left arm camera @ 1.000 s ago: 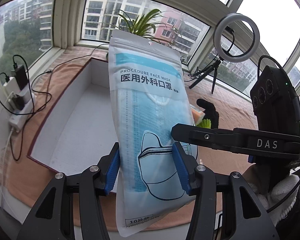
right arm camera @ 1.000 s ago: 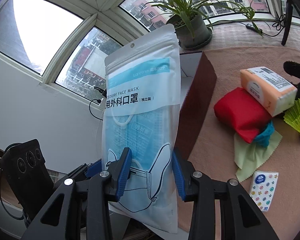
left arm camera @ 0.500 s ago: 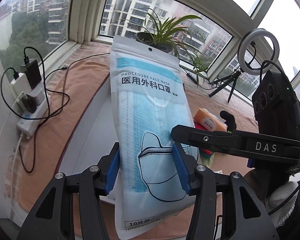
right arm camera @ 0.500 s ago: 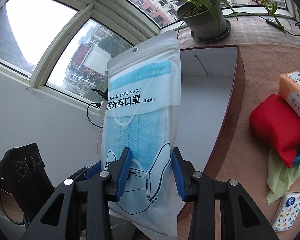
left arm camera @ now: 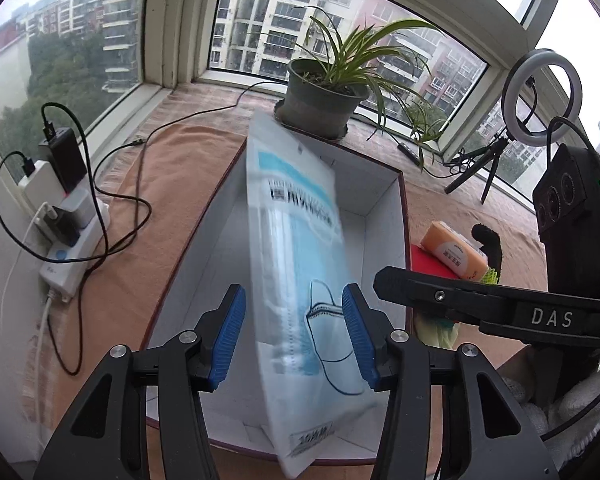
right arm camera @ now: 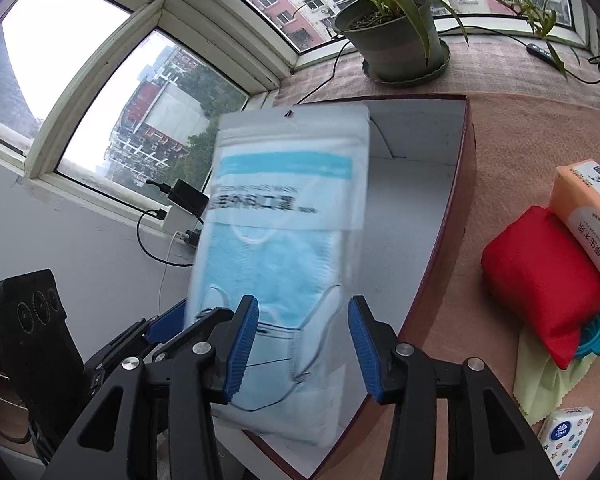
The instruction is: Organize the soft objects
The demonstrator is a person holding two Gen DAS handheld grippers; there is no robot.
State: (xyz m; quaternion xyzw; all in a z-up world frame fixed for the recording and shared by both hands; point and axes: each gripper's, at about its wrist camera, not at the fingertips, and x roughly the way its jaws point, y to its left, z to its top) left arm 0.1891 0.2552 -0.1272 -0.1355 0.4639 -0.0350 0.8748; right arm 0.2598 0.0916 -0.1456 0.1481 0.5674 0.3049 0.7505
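A blue-and-white face mask pack [left arm camera: 300, 264] is blurred and tipping forward over the open white box with a dark red rim [left arm camera: 404, 216]. It also shows in the right wrist view [right arm camera: 284, 248]. My left gripper [left arm camera: 294, 336] is open, its blue pads apart from the pack's sides. My right gripper [right arm camera: 302, 350] is open too, the pack loose between its pads. The box [right arm camera: 460, 200] lies below and ahead of both grippers.
On the tan cloth right of the box lie a red pouch [right arm camera: 540, 280], an orange tissue pack [right arm camera: 588, 216], a green cloth [right arm camera: 548, 380], a small tissue packet [right arm camera: 564, 436]. A potted plant [left arm camera: 324, 100] stands behind the box. A power strip with cables [left arm camera: 72, 236] sits left.
Both grippers have opened and let go of the mask pack, which now tips forward and drops toward the box. The views have moved closer over the box.
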